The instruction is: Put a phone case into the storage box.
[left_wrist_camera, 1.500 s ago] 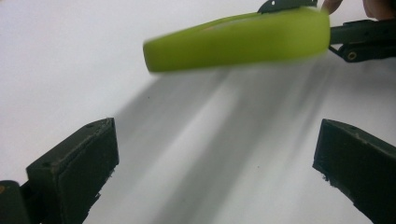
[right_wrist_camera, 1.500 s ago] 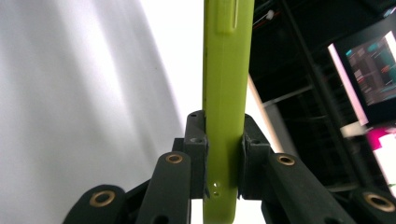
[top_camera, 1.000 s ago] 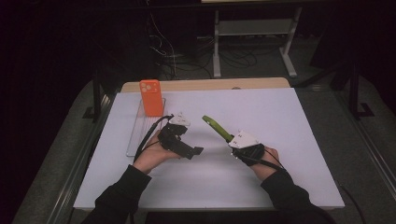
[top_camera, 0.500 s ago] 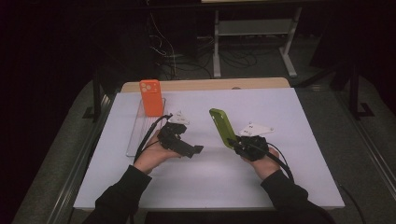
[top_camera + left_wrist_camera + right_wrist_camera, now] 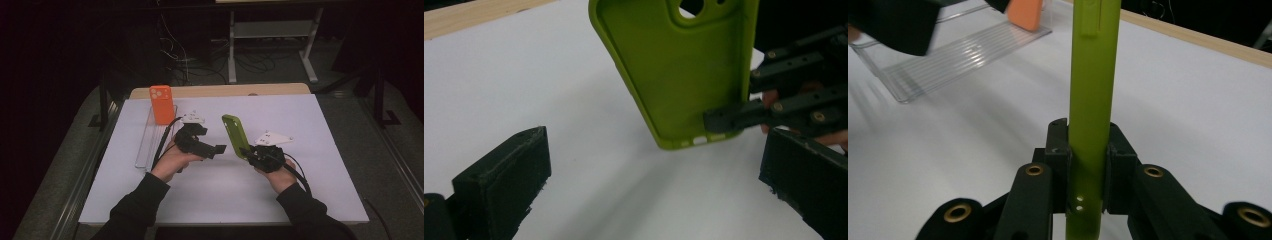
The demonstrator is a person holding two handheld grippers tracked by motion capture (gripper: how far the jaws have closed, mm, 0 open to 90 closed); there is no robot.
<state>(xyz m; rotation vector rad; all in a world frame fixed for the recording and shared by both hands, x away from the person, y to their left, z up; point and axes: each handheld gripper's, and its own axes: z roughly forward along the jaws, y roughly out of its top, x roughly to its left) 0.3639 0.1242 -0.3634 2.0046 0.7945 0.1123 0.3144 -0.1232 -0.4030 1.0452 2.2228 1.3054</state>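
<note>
Where white table [image 5: 200,205] spreads, green case [image 5: 235,135] upright

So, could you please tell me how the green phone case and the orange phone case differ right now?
The green phone case is held up off the table, clamped at its bottom end in the right claw; the orange phone case stands in the clear rack, untouched. The green one shows its hollow inside to the left claw; the orange one shows its back with the camera holes. Both are empty phone cases.
</note>
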